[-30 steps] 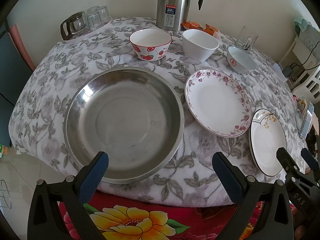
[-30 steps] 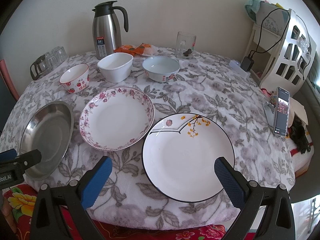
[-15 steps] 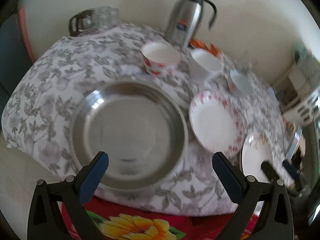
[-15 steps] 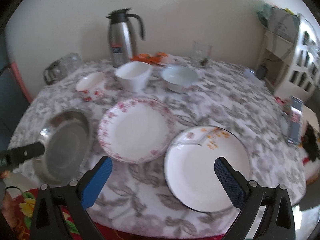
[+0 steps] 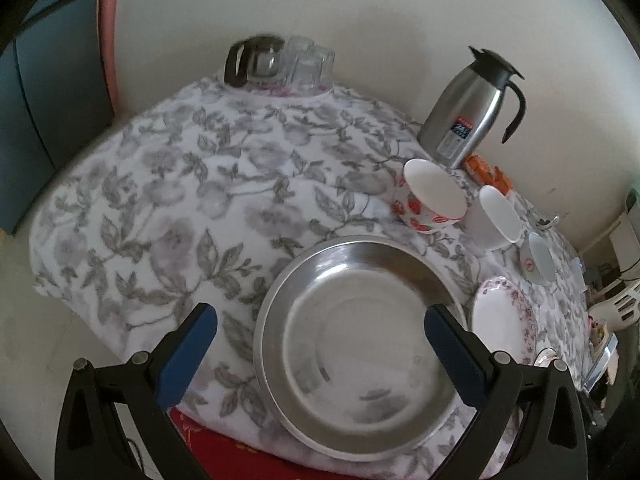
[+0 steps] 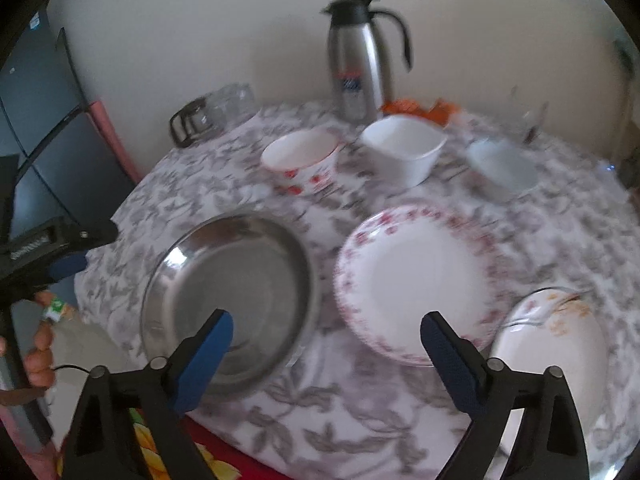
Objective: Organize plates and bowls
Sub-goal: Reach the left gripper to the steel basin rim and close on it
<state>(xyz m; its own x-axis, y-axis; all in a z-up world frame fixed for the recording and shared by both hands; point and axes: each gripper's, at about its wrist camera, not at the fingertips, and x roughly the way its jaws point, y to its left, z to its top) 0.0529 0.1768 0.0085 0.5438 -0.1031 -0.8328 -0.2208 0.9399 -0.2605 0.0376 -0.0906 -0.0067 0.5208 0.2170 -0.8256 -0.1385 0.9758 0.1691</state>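
Both grippers, left (image 5: 320, 344) and right (image 6: 326, 340), fingers spread and empty, hover near the round steel basin (image 5: 360, 348); gripping its rim likely comes next.

Label on the steel thermos jug (image 5: 467, 116) shows big digits, looks like "24", rest too blurred to read. White lettering on the left gripper (image 6: 44, 248) body in right wrist view — illegible. Nothing else readable.

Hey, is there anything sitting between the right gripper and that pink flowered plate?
Nothing visible does. The right gripper is open and empty, and only bare tablecloth lies between it and the pink flowered plate. The steel basin sits off to the left.
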